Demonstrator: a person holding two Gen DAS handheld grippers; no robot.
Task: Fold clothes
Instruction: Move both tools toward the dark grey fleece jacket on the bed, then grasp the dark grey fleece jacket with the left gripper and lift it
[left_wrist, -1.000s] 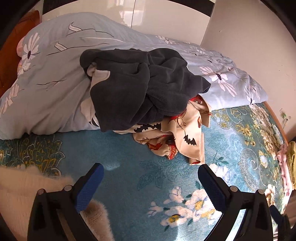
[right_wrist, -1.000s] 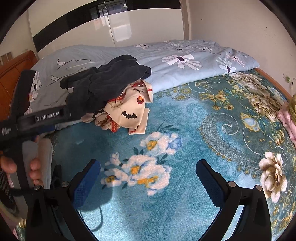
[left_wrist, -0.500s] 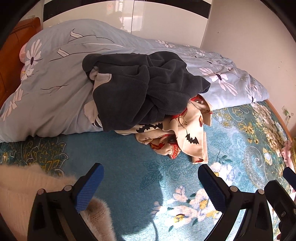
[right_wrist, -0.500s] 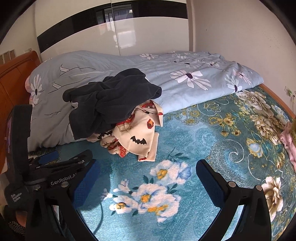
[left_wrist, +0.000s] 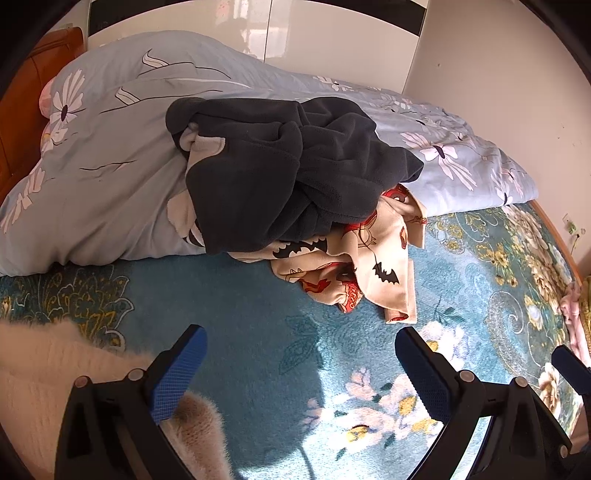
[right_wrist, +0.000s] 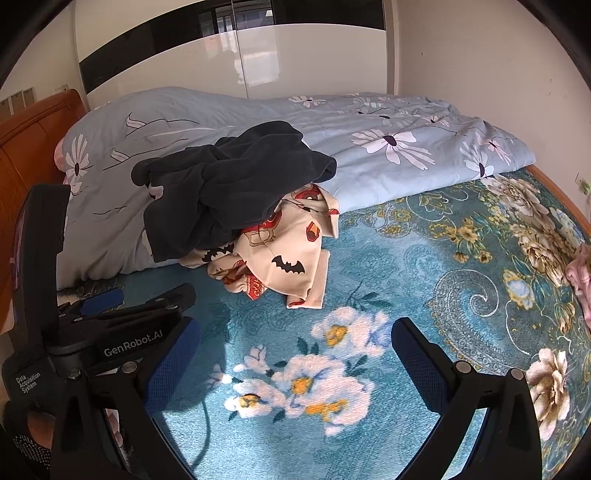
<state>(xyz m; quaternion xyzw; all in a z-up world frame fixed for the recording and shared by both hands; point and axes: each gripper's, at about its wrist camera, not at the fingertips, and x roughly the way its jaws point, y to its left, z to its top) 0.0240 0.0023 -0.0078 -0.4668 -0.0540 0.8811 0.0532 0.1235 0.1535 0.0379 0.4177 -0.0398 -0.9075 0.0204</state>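
A crumpled dark grey fleece garment (left_wrist: 280, 173) (right_wrist: 229, 184) lies heaped on a cream shirt printed with bats (left_wrist: 354, 266) (right_wrist: 284, 254), at the edge of a light blue duvet. My left gripper (left_wrist: 299, 365) hangs open above the teal floral bedspread (left_wrist: 240, 314), short of the pile, with nothing between its fingers. A fluffy cream garment (left_wrist: 44, 387) lies under its left finger. My right gripper (right_wrist: 291, 362) is open over the bedspread (right_wrist: 424, 258) too, empty, nearer than the pile. The left gripper's body (right_wrist: 110, 332) shows at that view's lower left.
The light blue flowered duvet (left_wrist: 103, 155) (right_wrist: 388, 147) is bunched along the far side of the bed. A wooden headboard (right_wrist: 22, 147) stands at left. Pink cloth (right_wrist: 580, 273) lies at the right edge. White glossy wardrobe doors and a wall stand behind.
Both grippers have drawn back and tilted up, so more of the duvet and wardrobe shows. The left gripper's body sits lower in the right wrist view. Both stay open; the clothes have not moved.
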